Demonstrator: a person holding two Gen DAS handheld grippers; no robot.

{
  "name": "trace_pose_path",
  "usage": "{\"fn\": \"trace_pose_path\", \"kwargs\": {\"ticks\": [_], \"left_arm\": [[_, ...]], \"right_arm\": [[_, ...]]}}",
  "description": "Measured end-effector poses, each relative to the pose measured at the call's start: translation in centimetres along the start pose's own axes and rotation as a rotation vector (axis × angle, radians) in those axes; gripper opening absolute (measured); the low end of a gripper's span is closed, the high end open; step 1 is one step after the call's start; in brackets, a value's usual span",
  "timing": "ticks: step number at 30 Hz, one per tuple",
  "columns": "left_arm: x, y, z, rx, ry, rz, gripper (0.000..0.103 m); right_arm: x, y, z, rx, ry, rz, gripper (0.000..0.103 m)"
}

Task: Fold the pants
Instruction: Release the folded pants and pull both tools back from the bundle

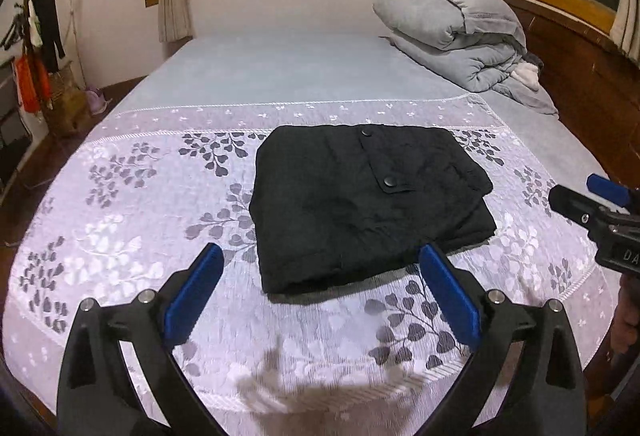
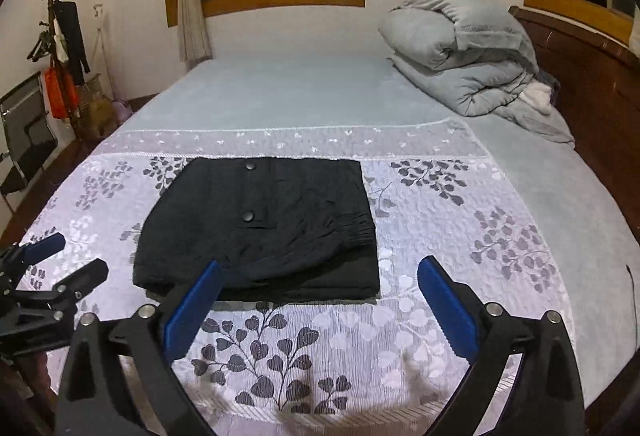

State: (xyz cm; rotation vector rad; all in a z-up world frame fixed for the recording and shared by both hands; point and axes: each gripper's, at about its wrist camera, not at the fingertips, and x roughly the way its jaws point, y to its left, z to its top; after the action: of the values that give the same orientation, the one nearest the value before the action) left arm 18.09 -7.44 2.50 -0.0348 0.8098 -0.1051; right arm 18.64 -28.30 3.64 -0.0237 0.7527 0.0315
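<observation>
Black pants (image 1: pixel 360 204) lie folded into a thick rectangle on the leaf-patterned white cover, a pocket flap with two snaps on top; the right wrist view shows the same pants (image 2: pixel 264 224). My left gripper (image 1: pixel 320 256) hangs above the cover just in front of the bundle, jaws wide open, nothing between its blue pads (image 1: pixel 196 296). My right gripper (image 2: pixel 320 268) is likewise open and holds nothing, raised over the near edge of the pants. Each gripper shows at the side of the other's view: the right gripper (image 1: pixel 576 196), the left gripper (image 2: pixel 64 256).
The patterned cover (image 1: pixel 160 236) spreads over the near half of a bed with a pale blue sheet (image 1: pixel 300 68). A rolled grey duvet (image 1: pixel 452 28) sits far right by a wooden headboard (image 1: pixel 580 48). A coat rack (image 2: pixel 60 48) and a chair (image 2: pixel 24 132) stand left.
</observation>
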Motion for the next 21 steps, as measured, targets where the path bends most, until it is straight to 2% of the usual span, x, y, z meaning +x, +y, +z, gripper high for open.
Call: {"fn": "trace_pose_path", "kwargs": {"ticks": [6,13,17,21], "left_arm": [[-2.1,-0.2,-0.2,-0.025,0.013,-0.027,0.098],[-3.7,-1.1,-0.3,-0.002,-0.003,0.03,0.098],[-3.8,-0.7,-0.5,-0.04,0.009,-0.018,0.098],[-3.6,-0.5,-0.7,-0.048,0.019,-0.004,0.098]], "right_arm": [[-2.3,0.0,0.0,0.037,0.001,0.023,0.099],[-3.4,0.1,-0.2,0.079,0.027,0.016,0.099],[-3.4,0.3,-0.5,0.077,0.037,0.007,0.099],[-3.4,0.6,-0.7,0.068,0.04,0.0,0.099]]}}
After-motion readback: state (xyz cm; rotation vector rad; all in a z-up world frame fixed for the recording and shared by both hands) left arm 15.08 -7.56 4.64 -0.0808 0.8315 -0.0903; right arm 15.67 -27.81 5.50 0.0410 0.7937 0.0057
